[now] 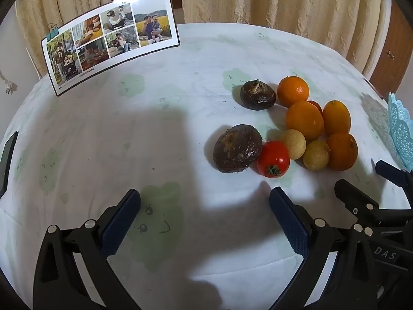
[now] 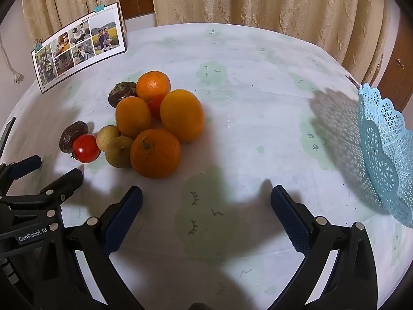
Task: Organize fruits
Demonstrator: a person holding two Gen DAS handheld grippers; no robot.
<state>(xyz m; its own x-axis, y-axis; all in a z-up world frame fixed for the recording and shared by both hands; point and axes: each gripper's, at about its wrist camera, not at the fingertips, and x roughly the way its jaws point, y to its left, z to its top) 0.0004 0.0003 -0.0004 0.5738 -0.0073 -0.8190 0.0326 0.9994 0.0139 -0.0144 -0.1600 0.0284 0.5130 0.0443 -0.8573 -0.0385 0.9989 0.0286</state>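
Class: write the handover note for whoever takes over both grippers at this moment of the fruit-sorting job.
Left gripper: open, empty, above the cloth.
Right gripper: open, empty.
Fruit pile: oranges, two red tomatoes, two pale round fruits and two dark brown ones, all on the tablecloth.
Blue basket: at the table's right edge; its inside is not visible.
Done: no fruit lifted.
Left: all of the sorting.

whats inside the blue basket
Nothing can be made out inside the blue basket: only its lacy wall shows at the frame edge, and its floor is out of view. All the fruit sits outside on the tablecloth.
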